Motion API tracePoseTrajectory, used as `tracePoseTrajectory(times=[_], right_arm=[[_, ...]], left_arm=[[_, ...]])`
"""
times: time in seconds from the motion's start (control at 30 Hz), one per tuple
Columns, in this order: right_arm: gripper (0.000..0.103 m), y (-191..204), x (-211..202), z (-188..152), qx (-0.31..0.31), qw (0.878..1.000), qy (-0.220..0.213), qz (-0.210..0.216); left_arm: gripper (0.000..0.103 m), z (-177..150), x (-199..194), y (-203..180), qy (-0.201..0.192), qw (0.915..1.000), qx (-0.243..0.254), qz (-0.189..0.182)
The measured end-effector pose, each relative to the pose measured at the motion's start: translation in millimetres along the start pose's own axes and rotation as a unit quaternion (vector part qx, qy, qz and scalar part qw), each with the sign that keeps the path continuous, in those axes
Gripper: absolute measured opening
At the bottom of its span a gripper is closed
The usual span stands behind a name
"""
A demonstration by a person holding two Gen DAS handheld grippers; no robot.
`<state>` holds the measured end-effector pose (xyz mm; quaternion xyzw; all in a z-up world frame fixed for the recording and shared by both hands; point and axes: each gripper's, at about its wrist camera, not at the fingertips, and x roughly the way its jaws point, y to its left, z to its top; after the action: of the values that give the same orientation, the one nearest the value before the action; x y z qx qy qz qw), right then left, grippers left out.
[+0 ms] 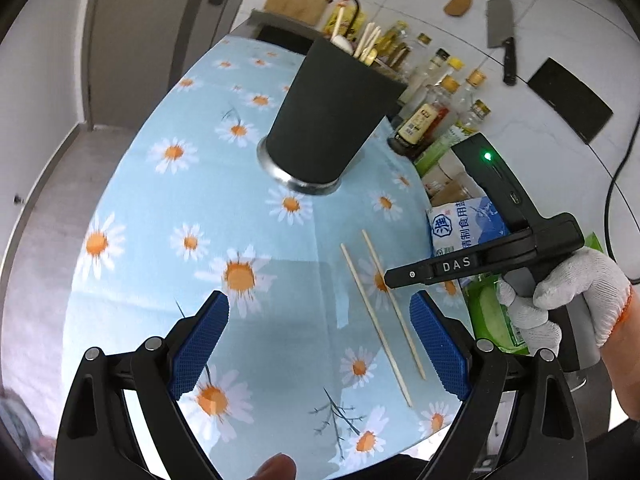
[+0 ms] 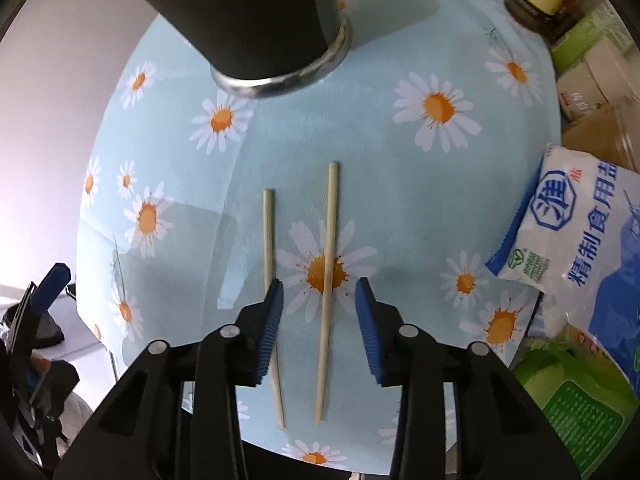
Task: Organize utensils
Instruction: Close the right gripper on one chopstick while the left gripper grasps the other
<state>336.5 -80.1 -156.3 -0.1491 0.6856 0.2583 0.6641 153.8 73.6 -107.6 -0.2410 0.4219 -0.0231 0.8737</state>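
Two wooden chopsticks (image 2: 267,236) (image 2: 330,220) lie side by side on the daisy-print tablecloth (image 2: 400,184). My right gripper (image 2: 320,286) points straight down over them, its jaws partly apart. The right chopstick runs between the blue pads untouched; the left one passes under the left pad (image 2: 274,312). In the left wrist view the same chopsticks (image 1: 376,326) (image 1: 406,336) lie right of centre, with the right gripper (image 1: 390,280) above them. My left gripper (image 1: 319,298) hovers open and empty over the cloth. A black utensil holder (image 1: 328,116) with chopsticks and a spoon inside stands behind.
A salt bag (image 2: 592,248) and a green package (image 2: 576,400) crowd the table's right edge, with several sauce bottles (image 1: 424,116) behind. A cleaver (image 1: 500,24) and a wooden spatula (image 1: 464,0) hang on the tiled wall. A white-gloved hand (image 1: 560,292) holds the right gripper.
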Motion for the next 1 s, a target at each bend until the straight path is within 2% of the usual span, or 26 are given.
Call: tracePoseTrajectory(times=[0.27,0.4,0.5,0.73,0.83,1.0], right_arm=[[0.022,9,27,12,-0.012,0.999,0.043,-0.013],[0.015,13,31,13,-0.014,0.999,0.042,-0.025],[0.006,10,31,12,-0.005,0.999,0.039,-0.037],[0.006,-8,24,12,0.015,0.999,0.032,-0.012],[0.006,-16,11,4,-0.003,1.0,0.002,-0.006],[0.006,-30,-12,-13,-0.002,0.999,-0.031,0.036]], left_arm=[[0.089,-14,11,-4,0.022,0.9997,-0.009,0.009],[0.089,-17,17,-5,0.033,0.9993,-0.014,0.01],[0.088,-20,25,-6,0.044,0.9988,-0.017,0.01],[0.088,-16,34,-17,0.058,0.998,-0.014,0.019],[0.085,-12,35,-26,0.057,0.9976,-0.01,0.037],[0.078,-10,48,-42,0.075,0.9953,-0.013,0.06]])
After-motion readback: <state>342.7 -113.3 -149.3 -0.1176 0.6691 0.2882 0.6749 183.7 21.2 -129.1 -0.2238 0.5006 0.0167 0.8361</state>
